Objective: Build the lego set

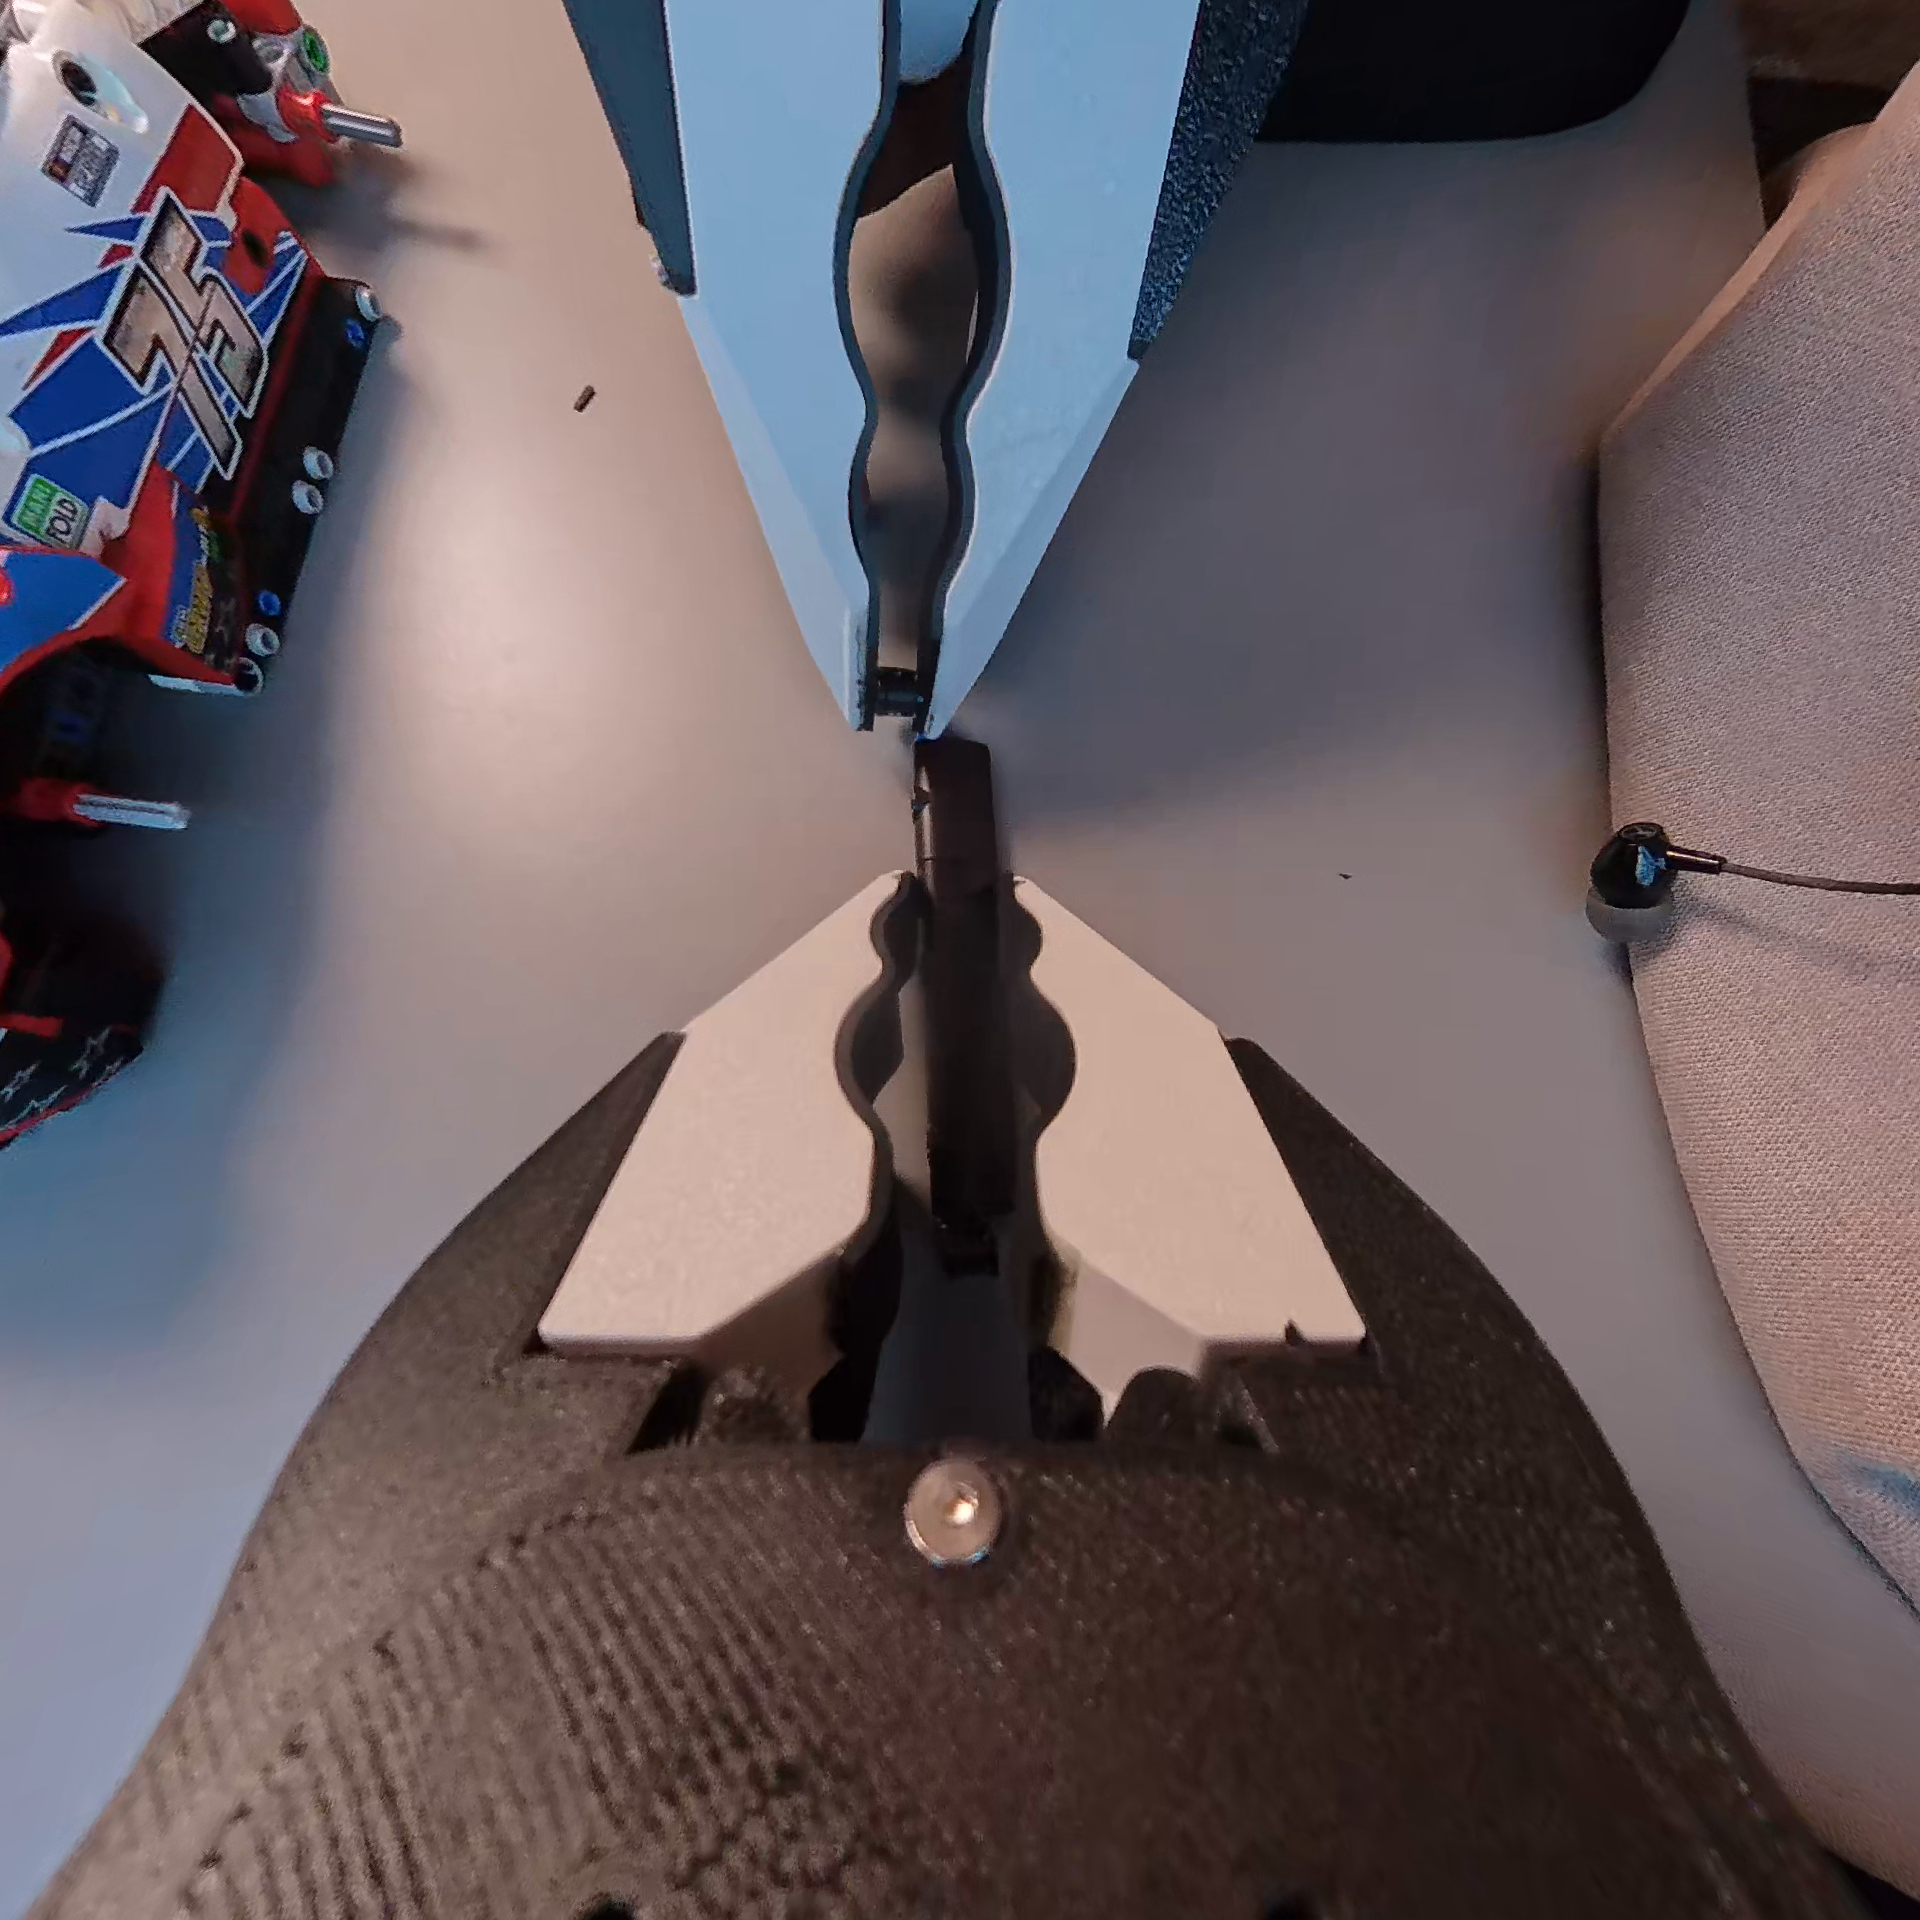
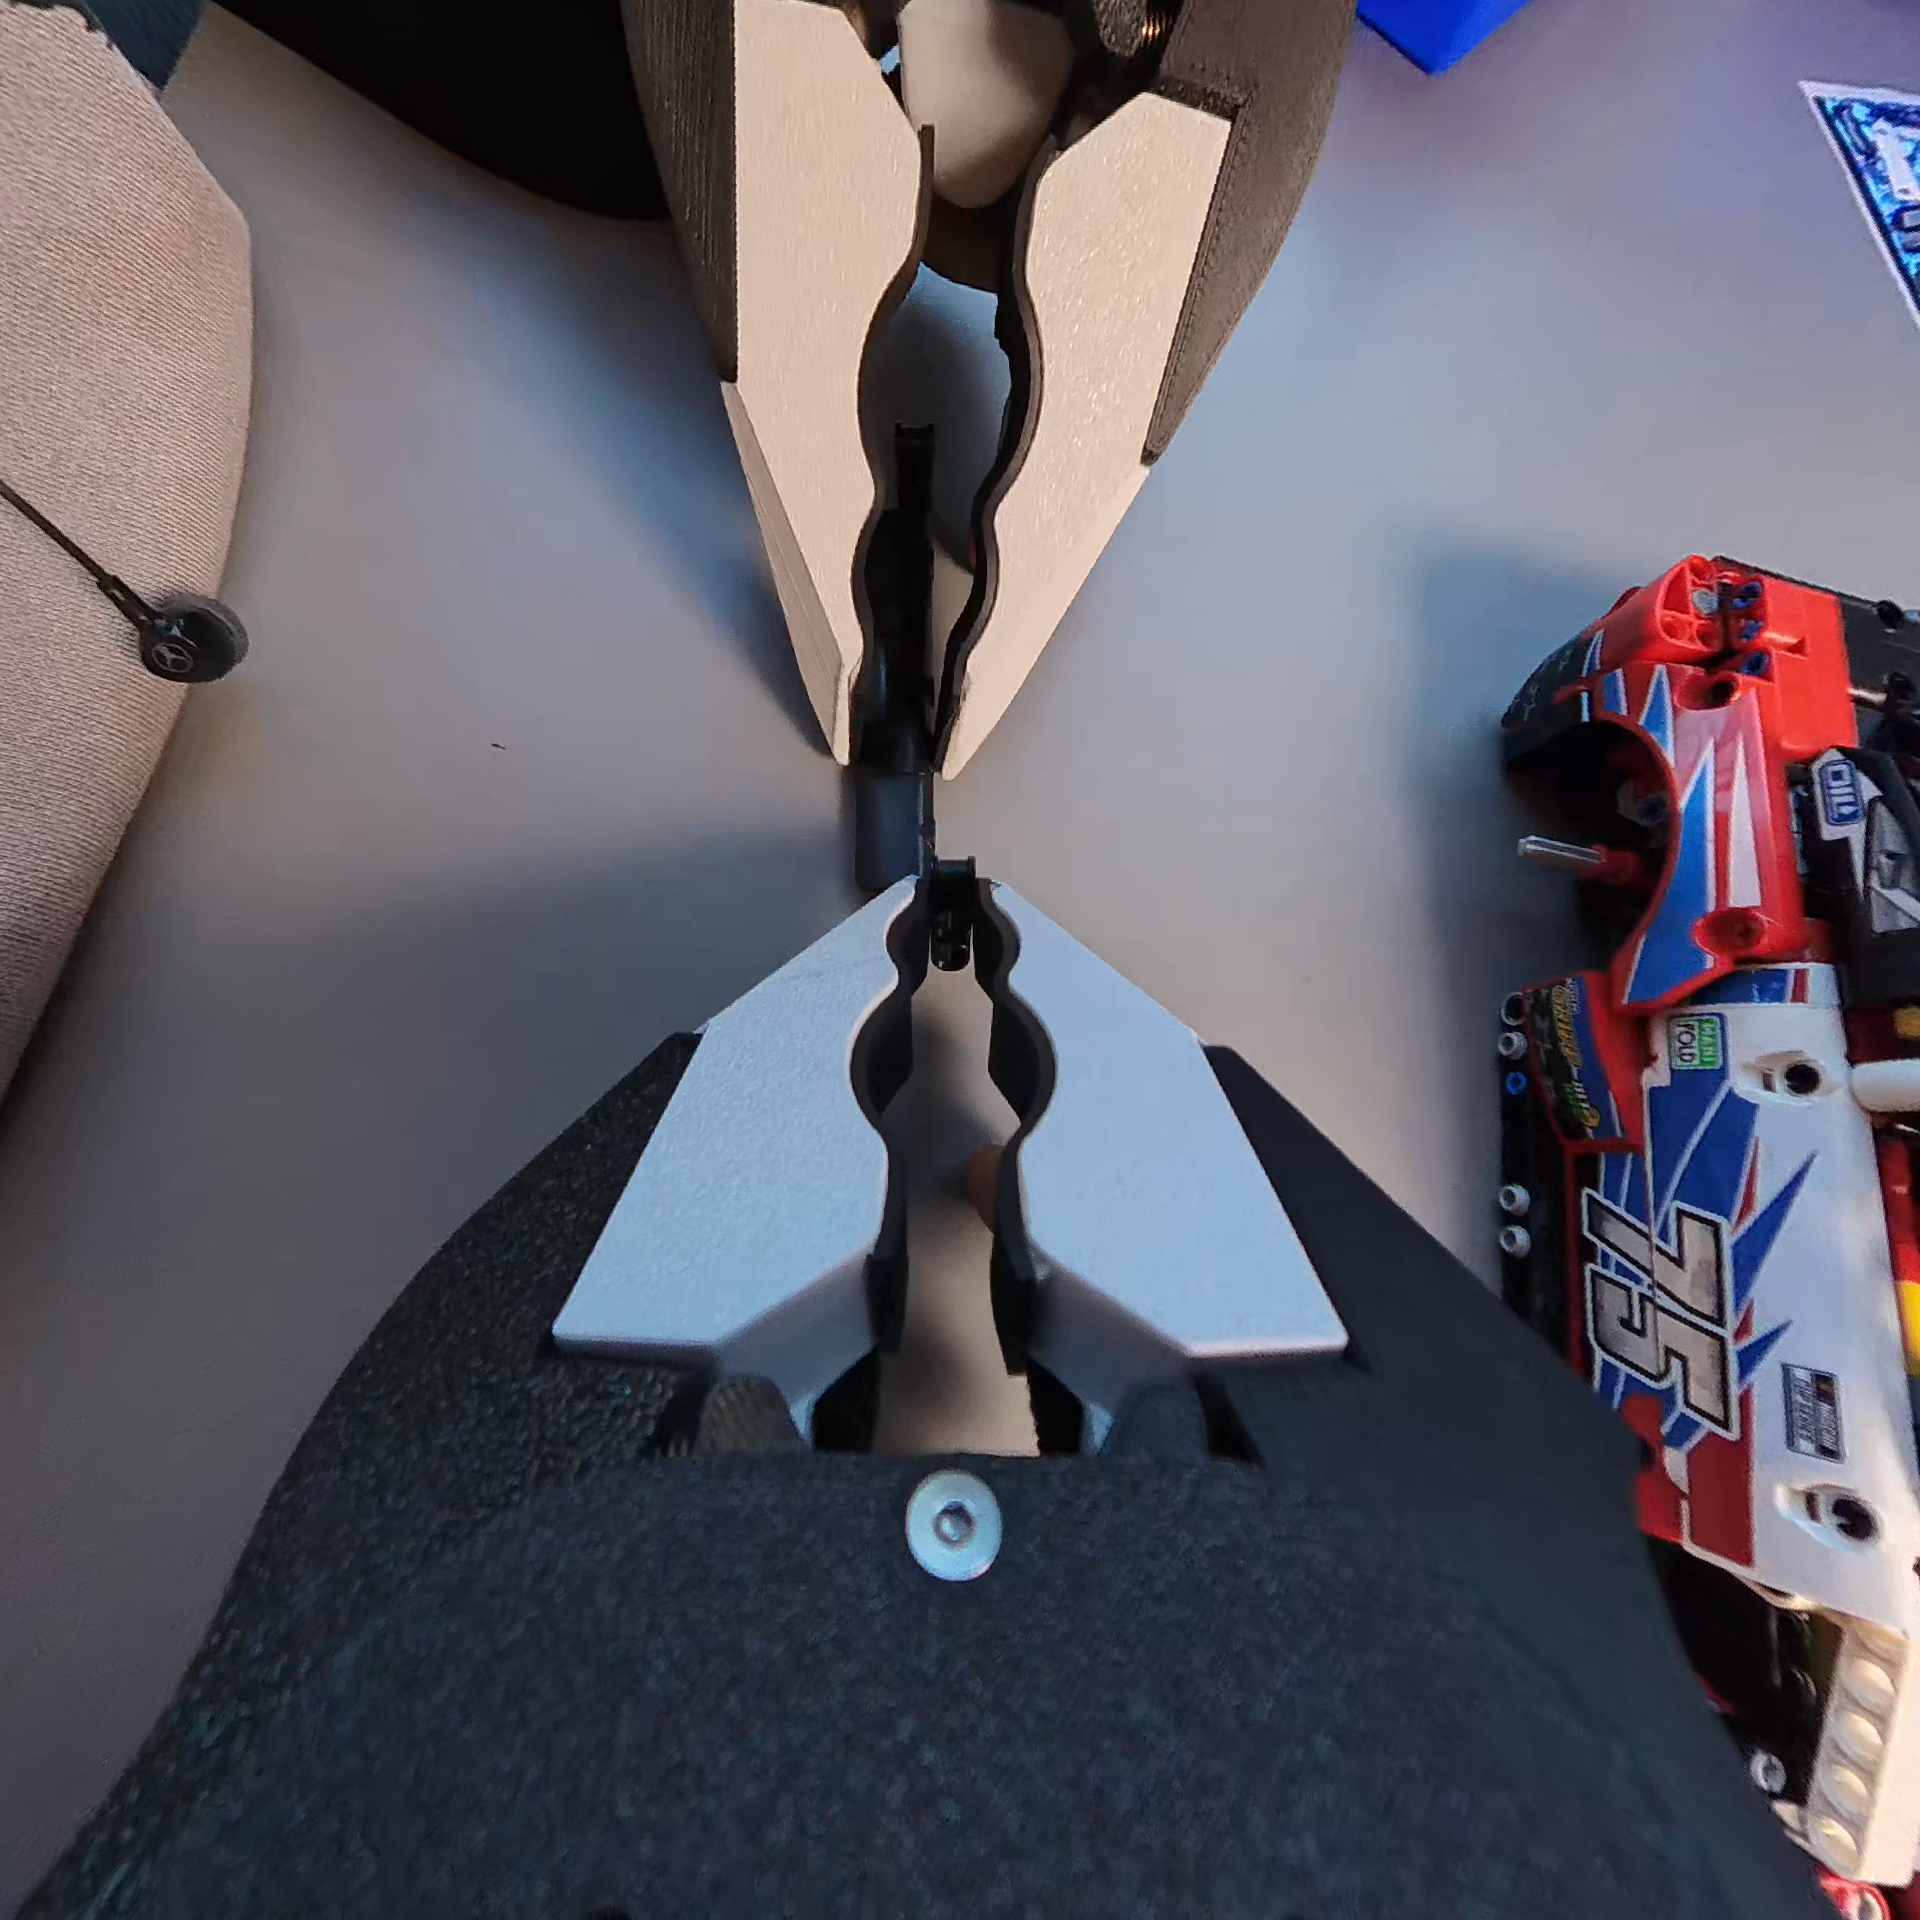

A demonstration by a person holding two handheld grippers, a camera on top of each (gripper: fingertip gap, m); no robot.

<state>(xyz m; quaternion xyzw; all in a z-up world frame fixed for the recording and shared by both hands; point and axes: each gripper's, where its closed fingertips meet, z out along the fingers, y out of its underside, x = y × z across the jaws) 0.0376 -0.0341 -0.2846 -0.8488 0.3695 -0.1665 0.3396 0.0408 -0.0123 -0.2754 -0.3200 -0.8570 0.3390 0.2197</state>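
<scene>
- Long black plastic lego beam [image 1: 961,997] sits between the jaws of the left gripper [image 1: 958,883], clamped on it, far end sticking out past the tips, above the table.
- Small black lego pin [image 2: 951,920] is pinched at the very tips of the right gripper [image 2: 951,894], jaws closed on it.
- The two grippers face each other tip to tip over the pale grey table [image 1: 520,644]; pin meets the beam's end (touching or just short, can't tell).
- Part-built red, white & blue lego race car with stickers [image 2: 1704,1195] lies on the table well off to the side, w/ a grey axle sticking out.
- Beige fabric cushion [image 1: 1766,727] at the opposite side, a black earbud on a thin cable [image 1: 1626,878] resting at its edge.
- Blue block [image 2: 1444,31] at the far table edge.
</scene>
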